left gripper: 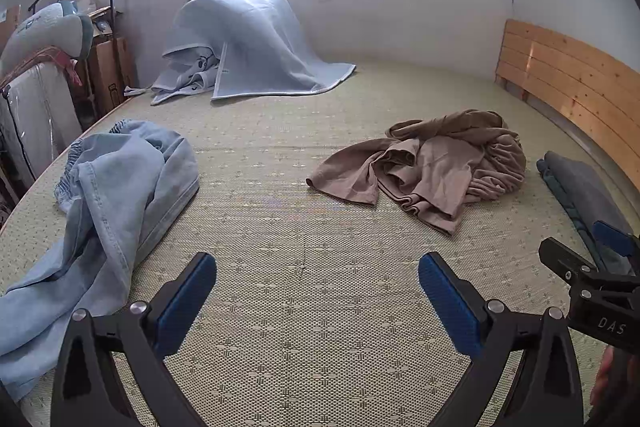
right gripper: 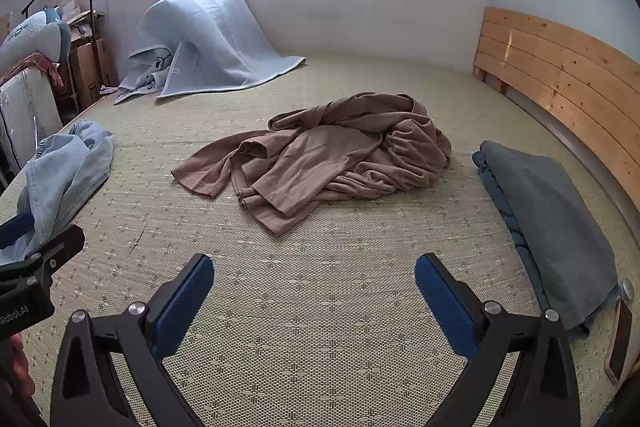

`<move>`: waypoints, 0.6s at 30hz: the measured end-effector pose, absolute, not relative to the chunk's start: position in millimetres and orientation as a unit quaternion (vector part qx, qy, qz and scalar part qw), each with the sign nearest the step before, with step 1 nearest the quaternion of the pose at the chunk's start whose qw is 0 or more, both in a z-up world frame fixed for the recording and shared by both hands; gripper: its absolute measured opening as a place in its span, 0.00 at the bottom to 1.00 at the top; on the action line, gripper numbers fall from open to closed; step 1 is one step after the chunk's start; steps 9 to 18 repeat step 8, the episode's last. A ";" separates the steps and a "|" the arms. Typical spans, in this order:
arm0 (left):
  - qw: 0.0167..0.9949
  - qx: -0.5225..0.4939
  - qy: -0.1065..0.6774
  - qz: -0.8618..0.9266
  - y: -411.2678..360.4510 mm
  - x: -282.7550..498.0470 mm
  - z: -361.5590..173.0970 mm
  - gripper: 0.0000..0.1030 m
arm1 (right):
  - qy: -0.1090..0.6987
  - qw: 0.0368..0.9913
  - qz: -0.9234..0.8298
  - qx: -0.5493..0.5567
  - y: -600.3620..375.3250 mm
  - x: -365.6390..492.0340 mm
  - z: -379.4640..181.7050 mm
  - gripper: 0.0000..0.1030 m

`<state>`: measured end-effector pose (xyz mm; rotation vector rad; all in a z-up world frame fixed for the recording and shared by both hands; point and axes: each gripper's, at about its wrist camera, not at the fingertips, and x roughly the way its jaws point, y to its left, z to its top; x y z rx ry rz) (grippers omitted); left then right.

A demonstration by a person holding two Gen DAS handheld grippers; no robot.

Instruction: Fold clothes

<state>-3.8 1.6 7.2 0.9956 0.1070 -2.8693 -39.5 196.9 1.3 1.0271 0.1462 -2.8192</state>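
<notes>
Both left tongs (left gripper: 318, 277) and right tongs (right gripper: 314, 277) spread wide, empty, above the bed mat (right gripper: 320, 307). Brown garment (right gripper: 320, 151) crumpled mid-frame, well ahead. Soft, light, limp; probably best pinched at a hem or sleeve edge, lower left of the heap.

jeans (left gripper: 100, 195) cut off left, phone (right gripper: 618, 339) cropped

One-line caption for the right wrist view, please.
Open right gripper hovers over the mat, facing a crumpled brown garment; folded grey cloth lies right, jeans left.
</notes>
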 end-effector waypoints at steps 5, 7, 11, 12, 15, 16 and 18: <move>0.053 0.324 0.033 -0.944 1.9 -2.9 8.1 1.00 | 0.048 0.067 -0.937 0.341 197.3 -39.3 1.7 1.00; 0.052 0.324 0.035 -0.944 1.3 -3.1 8.2 1.00 | 0.048 0.067 -0.937 0.340 197.4 -39.4 1.8 1.00; 0.051 0.324 0.035 -0.944 0.9 -3.1 8.2 1.00 | 0.049 0.068 -0.937 0.340 197.3 -39.5 1.9 1.00; 0.051 0.324 0.035 -0.944 0.9 -3.1 8.2 1.00 | 0.049 0.068 -0.937 0.340 197.3 -39.5 1.9 1.00; 0.051 0.324 0.035 -0.944 0.9 -3.1 8.2 1.00 | 0.049 0.068 -0.937 0.340 197.3 -39.5 1.9 1.00; 0.051 0.324 0.035 -0.944 0.9 -3.1 8.2 1.00 | 0.049 0.068 -0.937 0.340 197.3 -39.5 1.9 1.00; 0.051 0.324 0.035 -0.944 0.9 -3.1 8.2 1.00 | 0.049 0.068 -0.937 0.340 197.3 -39.5 1.9 1.00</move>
